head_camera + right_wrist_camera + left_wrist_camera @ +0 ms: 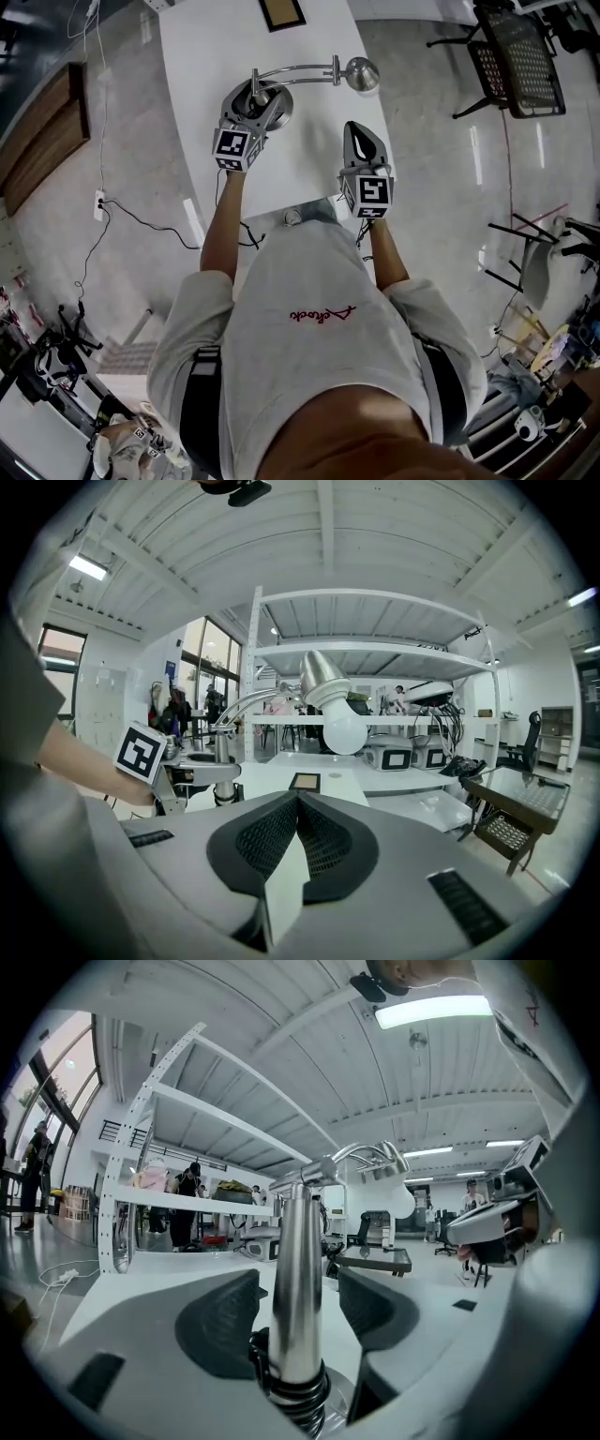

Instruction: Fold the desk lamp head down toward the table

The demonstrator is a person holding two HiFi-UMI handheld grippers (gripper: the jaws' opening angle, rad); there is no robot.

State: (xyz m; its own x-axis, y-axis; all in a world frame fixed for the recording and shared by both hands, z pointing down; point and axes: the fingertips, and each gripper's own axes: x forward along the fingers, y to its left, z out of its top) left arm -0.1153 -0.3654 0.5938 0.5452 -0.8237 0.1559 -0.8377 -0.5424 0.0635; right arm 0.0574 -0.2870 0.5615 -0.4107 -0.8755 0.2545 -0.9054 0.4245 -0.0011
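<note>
Starting on the left, the left tool (251,105) is reaching in low over the white desk (197,56), and its jaws are standing wide apart. The lamp's post (295,1269) is rising straight up between the two dark pads (220,1321). It's upright and shiny, with a coiled collar at its foot. Neither pad is pressing on the metal, and a sliver of daylight is showing on each side, so the tool is straddling the post without gripping it. From above, the jaws are framing the round base (277,101), which is sitting flat on the desk.

Moving right, the curved arm (295,70) is sweeping off the top of the post and across the desk. At its far end the head (362,73) is hanging up in the air, clear of the surface, with its white bulb pointing downward. So the lamp is not folded down yet.

Further right, the right tool (357,131) is sitting over the near right part of the desk, well apart from the post. Its jaws are pressed fully together with nothing between them. It's pointing toward the head, which is floating above and ahead of it without touching.
</note>
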